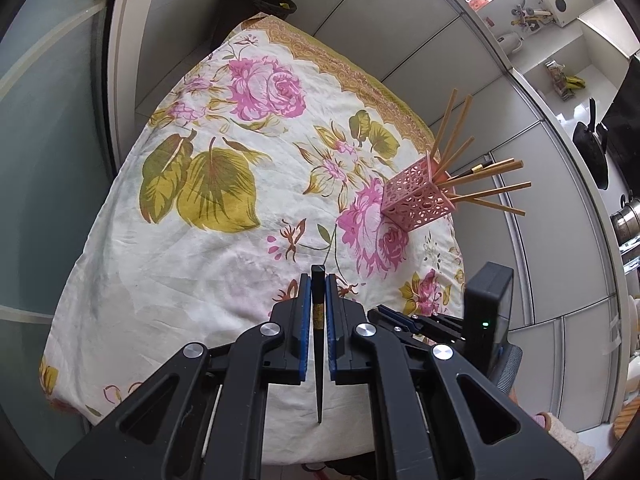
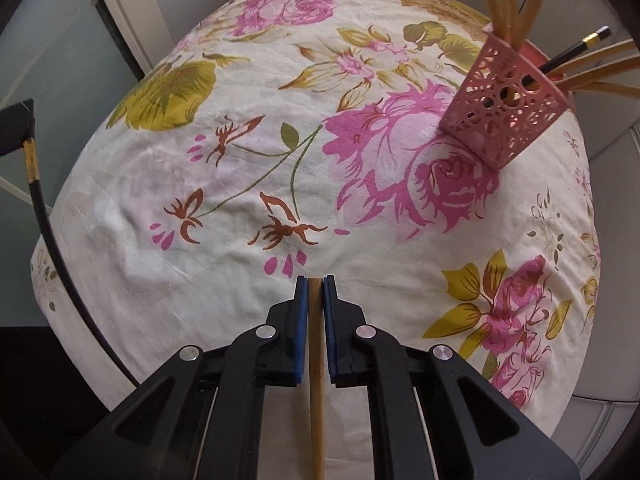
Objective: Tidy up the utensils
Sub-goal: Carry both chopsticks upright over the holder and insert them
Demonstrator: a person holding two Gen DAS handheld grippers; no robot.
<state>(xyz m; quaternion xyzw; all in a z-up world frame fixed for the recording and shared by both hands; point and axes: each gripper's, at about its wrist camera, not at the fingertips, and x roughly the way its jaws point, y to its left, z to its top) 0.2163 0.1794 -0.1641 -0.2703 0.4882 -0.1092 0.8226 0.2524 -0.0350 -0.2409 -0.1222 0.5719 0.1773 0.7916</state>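
Above the flowered worktop (image 1: 208, 264), each gripper carried 1 chopstick toward the pink holder.

The left gripper (image 1: 319, 280) had its fingers clenched on a black chopstick (image 1: 319, 344), and the right gripper (image 2: 316, 280) had its fingers clenched on a bamboo chopstick (image 2: 316, 380); both sticks ran lengthwise between the fingers, butt end forward and thin end back toward the hand. The pink holder (image 2: 504, 112) stood ahead and to the right of both, already bristling with bamboo chopsticks (image 1: 492, 190) and 1 black one (image 2: 576, 52). In my judgement the right gripper was nearer, and either stick needed tipping upright, thin end down, over the holder's open mouth before release.
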